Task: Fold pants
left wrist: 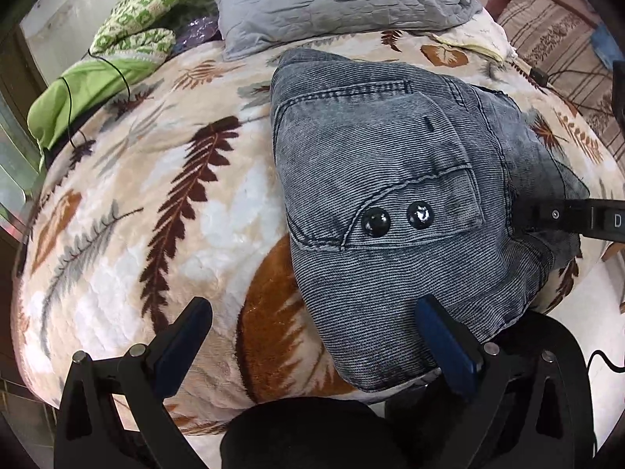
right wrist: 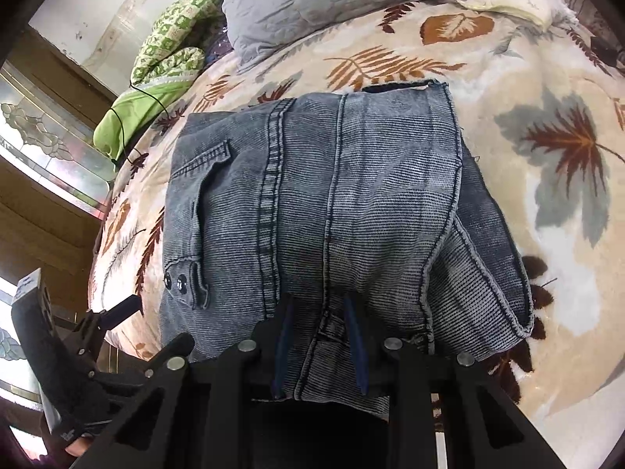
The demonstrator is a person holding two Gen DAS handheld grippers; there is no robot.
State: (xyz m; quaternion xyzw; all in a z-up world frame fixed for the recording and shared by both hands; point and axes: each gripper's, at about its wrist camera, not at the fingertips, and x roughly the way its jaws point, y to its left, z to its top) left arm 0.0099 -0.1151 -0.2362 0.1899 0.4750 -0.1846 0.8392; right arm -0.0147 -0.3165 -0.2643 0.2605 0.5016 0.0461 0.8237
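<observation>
Since the leaf-print blanket [left wrist: 164,211] already carries the grey corduroy pants [left wrist: 390,179] as a compact bundle near its front edge, we judge the fold nearly done. Their long axis runs from us toward the grey pillow [left wrist: 332,0]. Our right gripper [right wrist: 320,336] pinches the near edge; our left gripper [left wrist: 312,336] hangs spread. Next: release and flatten.
</observation>
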